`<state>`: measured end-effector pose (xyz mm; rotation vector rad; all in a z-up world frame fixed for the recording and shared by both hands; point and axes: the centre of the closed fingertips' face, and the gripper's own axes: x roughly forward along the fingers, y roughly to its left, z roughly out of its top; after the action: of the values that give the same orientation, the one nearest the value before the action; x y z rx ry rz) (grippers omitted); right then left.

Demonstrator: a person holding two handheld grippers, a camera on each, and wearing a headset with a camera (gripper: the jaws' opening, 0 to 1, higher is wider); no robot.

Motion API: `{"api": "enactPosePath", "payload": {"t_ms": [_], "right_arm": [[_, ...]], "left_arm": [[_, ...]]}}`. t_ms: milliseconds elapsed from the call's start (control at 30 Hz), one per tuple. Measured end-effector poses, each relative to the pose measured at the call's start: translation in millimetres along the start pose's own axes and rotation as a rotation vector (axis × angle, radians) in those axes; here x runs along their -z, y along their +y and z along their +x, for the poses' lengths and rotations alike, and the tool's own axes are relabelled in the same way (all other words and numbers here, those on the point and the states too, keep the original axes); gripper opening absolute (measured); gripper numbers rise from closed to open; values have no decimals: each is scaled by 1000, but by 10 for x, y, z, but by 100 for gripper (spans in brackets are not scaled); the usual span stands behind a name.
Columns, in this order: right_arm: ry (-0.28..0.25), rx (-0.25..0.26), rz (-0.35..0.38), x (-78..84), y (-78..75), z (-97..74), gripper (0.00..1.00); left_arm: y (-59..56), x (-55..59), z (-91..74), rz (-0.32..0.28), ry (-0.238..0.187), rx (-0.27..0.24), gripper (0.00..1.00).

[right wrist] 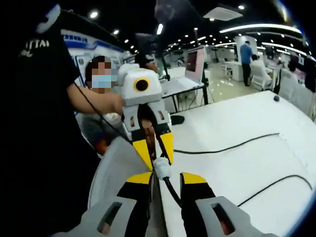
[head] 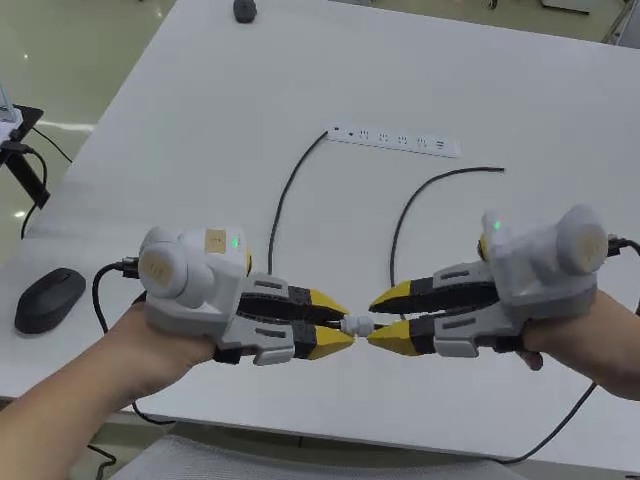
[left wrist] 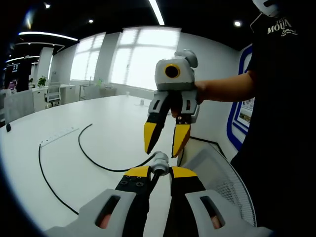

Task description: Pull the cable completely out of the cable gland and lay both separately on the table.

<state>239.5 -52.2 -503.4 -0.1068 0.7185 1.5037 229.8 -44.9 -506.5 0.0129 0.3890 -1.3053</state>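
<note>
**While the left gripper [head: 347, 325] clamps the cable gland [head: 358, 325], the cable [head: 400, 225] lies between open jaws**

Because the two grippers meet tip to tip in the air just above the near edge of the tabletop [head: 520, 90], the pull has one line to follow, left to right, roughly parallel to that edge. The left gripper's jaws are closed on the white cable gland. The right gripper [head: 372, 318] faces it with its jaws apart, gripping nothing. In the right gripper view the black cable leaves the cable gland and runs straight back between those parted jaws. From there it drops to the tabletop and curves away toward the far right.

The cable's long axis at the cable gland therefore points directly into the right gripper, which is the nearer one to it. Judging from this, the next move calls for the right jaws to close on the cable just beside the cable gland. The grippers would then draw apart along that shared line. A pull off that axis would likely bind the cable in the cable gland's seal.
</note>
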Motion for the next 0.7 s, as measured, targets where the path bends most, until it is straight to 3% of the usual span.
{"api": "enactPosePath", "payload": {"t_ms": [33, 100, 133, 233, 300, 433, 533, 600, 700], "right_arm": [[-18, -57, 47, -2, 27, -18, 17], [-9, -110, 153, 27, 39, -31, 14], [-45, -147, 206, -24, 43, -19, 15], [-98, -179, 309, -103, -52, -17, 13], [-99, -285, 383, -134, 62, -28, 14], [-52, -347, 416, -80, 136, 21, 14], [-35, -343, 408, -47, 115, 67, 13], [-34, -378, 419, -61, 167, 56, 9], [-27, -379, 424, -49, 171, 65, 8]], "left_arm": [[10, -13, -4, 7, -1, -6, 15], [15, -47, -9, 12, -3, -10, 15], [13, -52, -8, 14, -2, -9, 15], [31, -71, -3, 49, 11, -20, 15], [30, -84, 0, 62, 15, -23, 15], [-1, -103, 10, 82, 28, -23, 15], [-19, -115, 17, 93, 30, -18, 15], [-15, -107, 21, 101, 38, -21, 15], [-24, -95, 21, 110, 47, -20, 15]]}}
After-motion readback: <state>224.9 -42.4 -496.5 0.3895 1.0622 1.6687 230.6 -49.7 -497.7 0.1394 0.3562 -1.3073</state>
